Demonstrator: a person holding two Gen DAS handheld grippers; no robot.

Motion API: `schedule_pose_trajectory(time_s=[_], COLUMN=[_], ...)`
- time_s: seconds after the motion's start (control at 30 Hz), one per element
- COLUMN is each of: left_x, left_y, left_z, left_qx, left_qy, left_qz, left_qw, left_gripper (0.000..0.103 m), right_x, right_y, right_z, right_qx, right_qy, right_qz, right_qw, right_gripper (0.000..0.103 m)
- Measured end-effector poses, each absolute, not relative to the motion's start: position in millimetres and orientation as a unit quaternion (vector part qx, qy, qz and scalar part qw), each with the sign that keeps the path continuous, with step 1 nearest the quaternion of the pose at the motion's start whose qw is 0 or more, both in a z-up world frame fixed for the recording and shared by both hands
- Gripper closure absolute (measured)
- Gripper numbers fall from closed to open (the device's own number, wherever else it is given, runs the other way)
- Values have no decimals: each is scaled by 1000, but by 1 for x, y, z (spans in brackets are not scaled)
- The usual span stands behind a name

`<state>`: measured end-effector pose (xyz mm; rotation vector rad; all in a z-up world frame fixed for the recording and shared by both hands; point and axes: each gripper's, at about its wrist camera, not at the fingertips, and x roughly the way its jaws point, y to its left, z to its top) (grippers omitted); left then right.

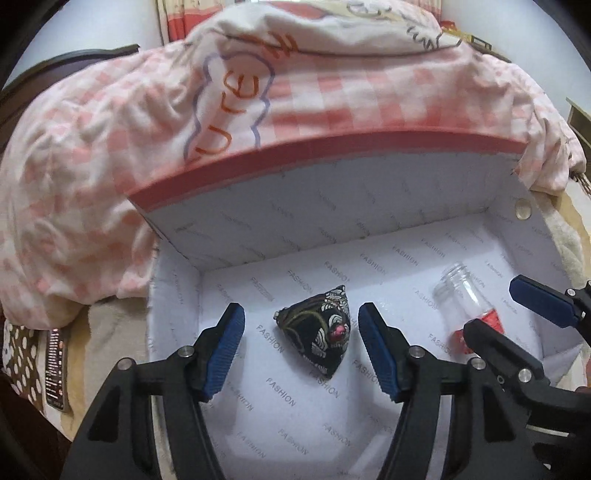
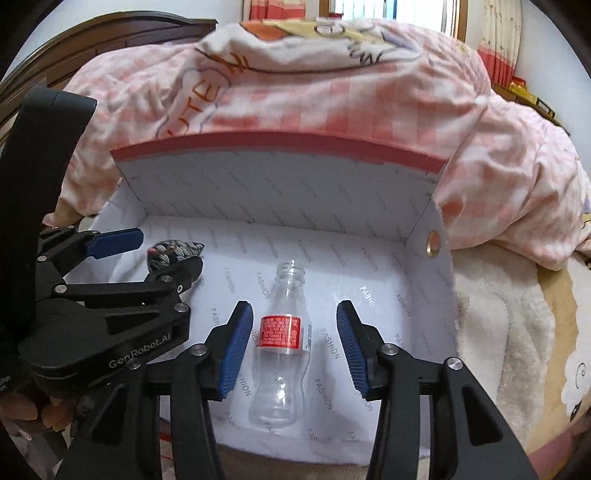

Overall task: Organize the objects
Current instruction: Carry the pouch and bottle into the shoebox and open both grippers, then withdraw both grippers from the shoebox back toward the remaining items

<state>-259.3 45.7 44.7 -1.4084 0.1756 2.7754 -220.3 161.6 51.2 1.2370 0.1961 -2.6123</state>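
Observation:
A white box (image 1: 332,229) with a red-edged lid standing up at the back lies open on a bed. On its floor rests a black patterned pyramid pouch (image 1: 321,338), between the blue pads of my left gripper (image 1: 302,309), which is open and not touching it. To the right lies a clear empty bottle (image 2: 280,354) with a red label, mouth pointing away. My right gripper (image 2: 294,306) straddles it, open, with gaps on both sides. In the right wrist view the left gripper (image 2: 159,254) and pouch (image 2: 173,249) appear at left; in the left wrist view the bottle (image 1: 461,291) and right gripper (image 1: 506,314) appear at right.
A pink checked quilt (image 1: 110,147) is piled behind and left of the box. A dark phone-like device (image 1: 55,369) lies on the bed at the left. A cream fleece blanket (image 2: 498,314) spreads to the box's right. A wooden headboard (image 2: 110,33) stands behind.

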Motion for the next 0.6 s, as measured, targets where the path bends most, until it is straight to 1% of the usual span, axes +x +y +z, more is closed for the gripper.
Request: schedule_pose_trajectory(time_s=[0.27, 0.47, 0.57, 0.6], left_x=[-234, -213, -198, -193], left_y=[47, 47, 25, 28], left_z=[71, 85, 90, 92], left_qx=[-415, -404, -398, -396], left_qy=[65, 54, 46, 46], left_qz=[907, 913, 916, 917], left_qw=[7, 14, 20, 22], left_gripper=[38, 38, 38, 38], right_x=[-201, -189, -175, -172], right_y=[165, 157, 157, 157], right_z=[70, 81, 85, 86], right_qx=[401, 390, 385, 383], right_qy=[43, 38, 33, 31], right_qz=[-906, -910, -913, -913], right_qw=[126, 132, 134, 136], right_gripper=[54, 54, 54, 54])
